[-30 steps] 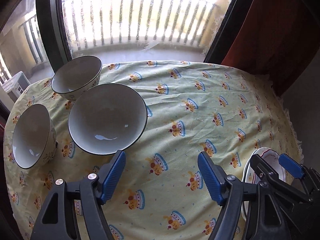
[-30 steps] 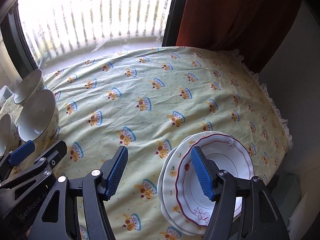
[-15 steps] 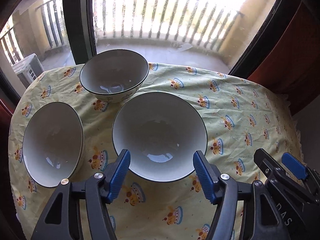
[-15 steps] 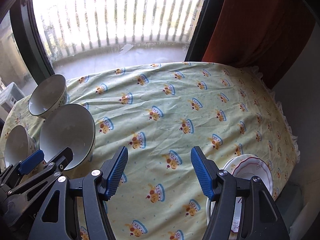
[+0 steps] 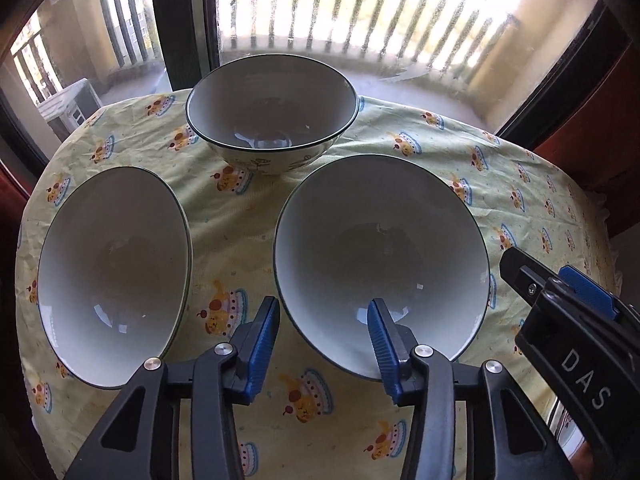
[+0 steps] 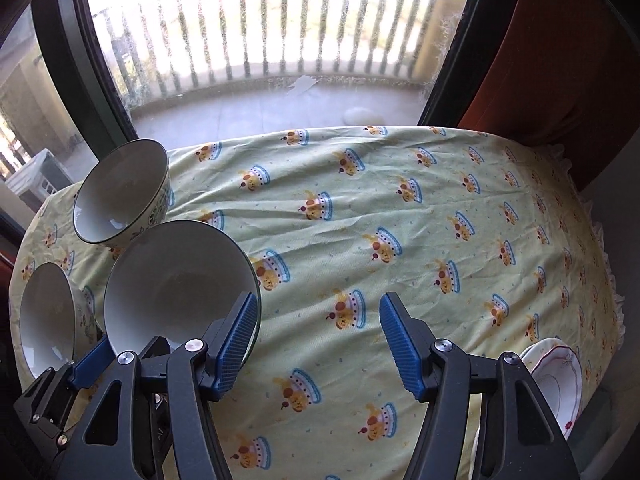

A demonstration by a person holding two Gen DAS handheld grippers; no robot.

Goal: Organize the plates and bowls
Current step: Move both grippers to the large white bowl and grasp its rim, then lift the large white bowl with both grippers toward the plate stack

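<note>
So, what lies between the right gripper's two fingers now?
Only bare tablecloth lies between the right gripper's fingers in the right wrist view; the nearest bowl sits just outside its left finger.

Strong backlight from window [image 6: 280, 24], blown-out glare, dim foreground, sharp focus, heavy fisheye warp at edges

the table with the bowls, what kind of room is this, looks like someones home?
Most likely a home dining spot by a balcony window: a table under a cartoon-print tablecloth, ceramic bowls laid out, and a balcony railing outside the glass, with a red curtain beside it.
</note>
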